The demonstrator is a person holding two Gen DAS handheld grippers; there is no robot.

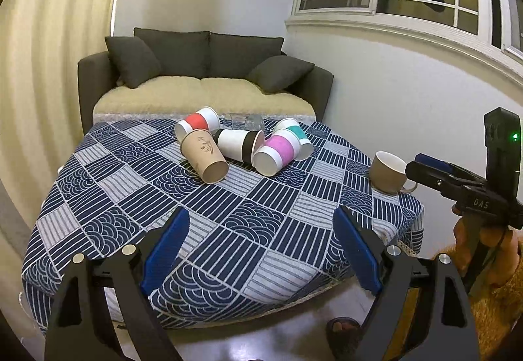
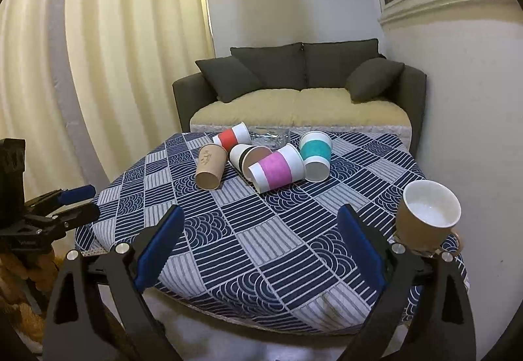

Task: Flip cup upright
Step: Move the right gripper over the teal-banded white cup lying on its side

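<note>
Left gripper (image 1: 261, 250) sits at the bottom of its frame, blue pads spread wide, nothing between them, hanging over the near edge of the table (image 1: 209, 240). Right gripper (image 2: 258, 246) is the same in its own view: spread, empty, low centre. In the left view I also see it at the right edge, beside the ceramic mug (image 1: 389, 171); from that angle I can't tell whether it touches the mug.

That mug stands mouth-up at mid right near the table edge, so I leave it alone.

Farther back, upper centre, five paper cups lie tipped in a touching cluster: kraft cup (image 1: 205, 155) front left, pink-band cup (image 1: 278, 155) front right, black-band cup (image 1: 240, 145) between them, red-band cup (image 1: 197, 123) and teal-band cup (image 1: 295, 132) behind. Something clear, glass or plastic, lies at the far edge; can't identify it.

My call: nothing is flipped yet. I'd start with the kraft cup, the most exposed one. Approach from the open near side, pads across the mid-wall, squeeze lightly since paper probably crushes, lift clear of the neighbours before rotating, then set it down base first.
</note>
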